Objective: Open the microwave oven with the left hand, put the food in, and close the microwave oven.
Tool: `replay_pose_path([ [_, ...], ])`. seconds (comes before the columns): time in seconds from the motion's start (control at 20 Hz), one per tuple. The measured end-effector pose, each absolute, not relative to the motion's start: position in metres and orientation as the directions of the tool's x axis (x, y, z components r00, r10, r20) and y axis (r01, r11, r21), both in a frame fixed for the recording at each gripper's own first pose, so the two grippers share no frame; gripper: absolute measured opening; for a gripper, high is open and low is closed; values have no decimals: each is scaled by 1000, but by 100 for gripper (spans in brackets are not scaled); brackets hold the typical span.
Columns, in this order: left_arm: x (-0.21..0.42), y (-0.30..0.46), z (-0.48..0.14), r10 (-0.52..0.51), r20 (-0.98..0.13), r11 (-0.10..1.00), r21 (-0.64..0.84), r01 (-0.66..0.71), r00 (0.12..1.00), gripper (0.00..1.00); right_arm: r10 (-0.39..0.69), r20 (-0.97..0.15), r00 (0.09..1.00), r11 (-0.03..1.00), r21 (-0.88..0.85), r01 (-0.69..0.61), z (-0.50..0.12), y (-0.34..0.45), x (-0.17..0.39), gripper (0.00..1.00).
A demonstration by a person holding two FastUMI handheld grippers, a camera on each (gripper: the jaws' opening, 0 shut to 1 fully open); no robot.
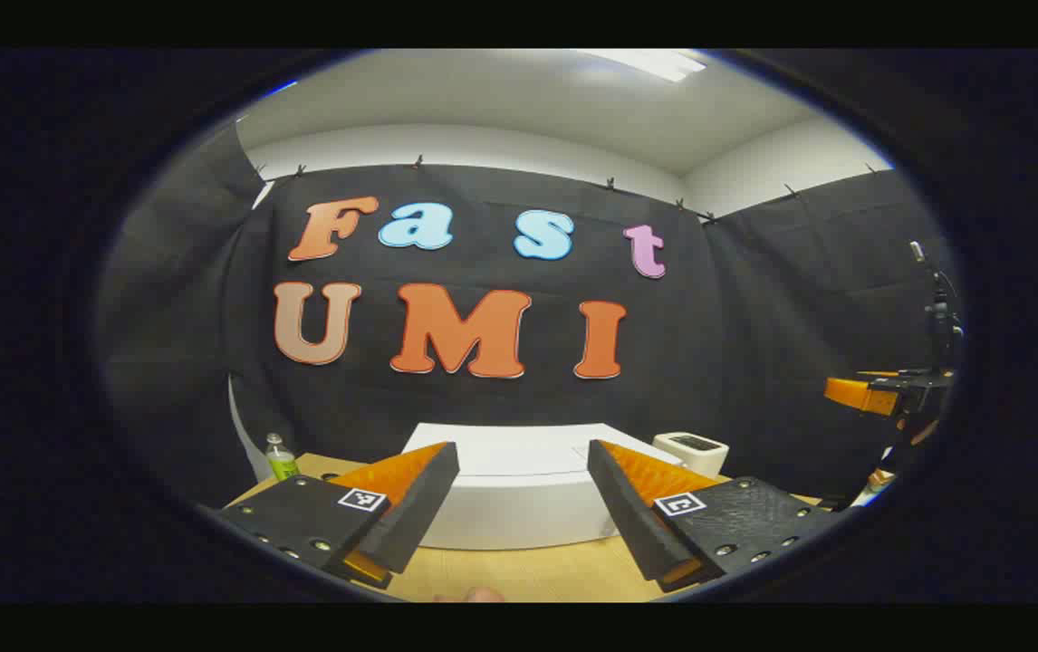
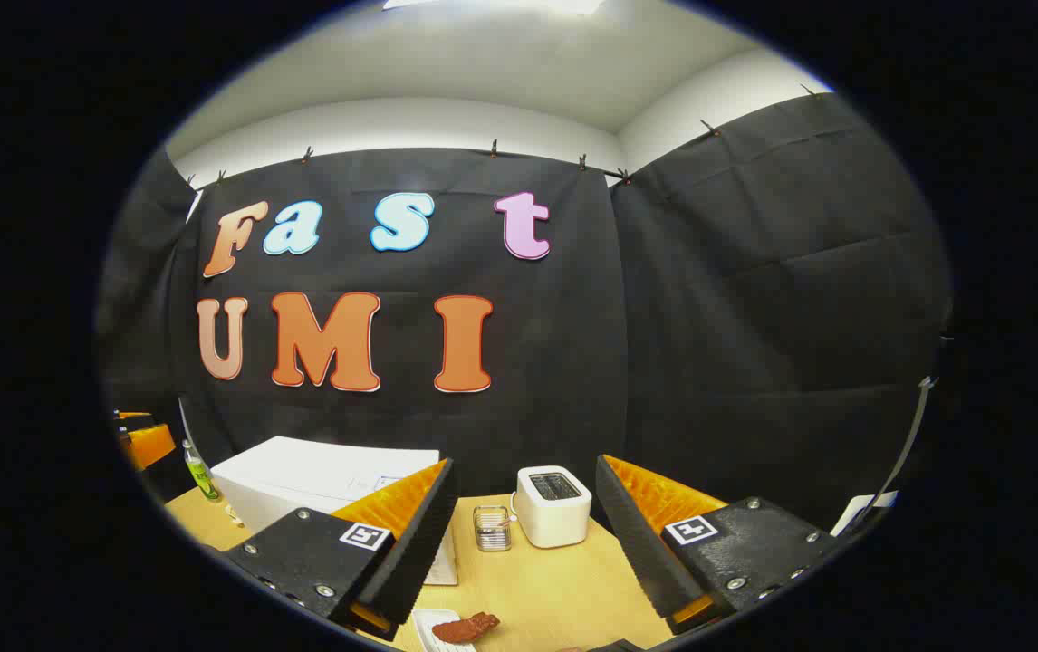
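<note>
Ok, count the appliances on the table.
2. The microwave sits at the left; the toaster stands to its right near the wall. Others may be hidden behind the fingers.

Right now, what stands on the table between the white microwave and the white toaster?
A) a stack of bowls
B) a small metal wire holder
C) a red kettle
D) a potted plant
B: in the right gripper view, a small metal wire holder stands on the wooden table, with the microwave on one side and the toaster on the other.
</note>
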State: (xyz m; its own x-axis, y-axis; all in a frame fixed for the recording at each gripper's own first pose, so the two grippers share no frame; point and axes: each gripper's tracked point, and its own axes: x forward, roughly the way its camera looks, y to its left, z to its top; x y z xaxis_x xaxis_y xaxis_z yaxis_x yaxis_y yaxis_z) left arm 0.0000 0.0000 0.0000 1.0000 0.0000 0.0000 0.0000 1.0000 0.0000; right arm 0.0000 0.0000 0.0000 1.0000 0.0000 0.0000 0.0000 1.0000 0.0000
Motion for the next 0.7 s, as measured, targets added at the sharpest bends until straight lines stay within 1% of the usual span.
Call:
replay_pose_path([
  [0.1, -1, 0, 8, 5, 15, 1000, -2, -5, 1000, 90, 0, -1, 1000, 1000, 5, 0, -1, 2, -6, 95],
  [0.2, -9, -7, 10, -2, 24, 1000, 0, 2, 1000, 92, 3, -3, 1000, 1000, 9, -3, -2, -1, -11, 95],
  [0.35, -23, -9, 16, 15, 38, 1000, 19, -16, 999, 92, 17, -5, 1000, 1000, 18, -17, 0, -8, -12, 95],
  [0.5, -36, -7, 19, 63, 39, 998, -11, -63, 997, 91, 62, -7, 998, 998, 15, -62, 6, -10, -7, 95],
  [0.6, -46, -2, 29, 104, 61, 995, -5, -104, 993, 92, 101, 4, 995, 995, 10, -101, 12, -9, -2, 95],
  [0.7, -58, 8, 43, 169, 81, 985, 12, -170, 982, 92, 133, 14, 991, 991, 14, -134, 17, -9, 3, 95],
])
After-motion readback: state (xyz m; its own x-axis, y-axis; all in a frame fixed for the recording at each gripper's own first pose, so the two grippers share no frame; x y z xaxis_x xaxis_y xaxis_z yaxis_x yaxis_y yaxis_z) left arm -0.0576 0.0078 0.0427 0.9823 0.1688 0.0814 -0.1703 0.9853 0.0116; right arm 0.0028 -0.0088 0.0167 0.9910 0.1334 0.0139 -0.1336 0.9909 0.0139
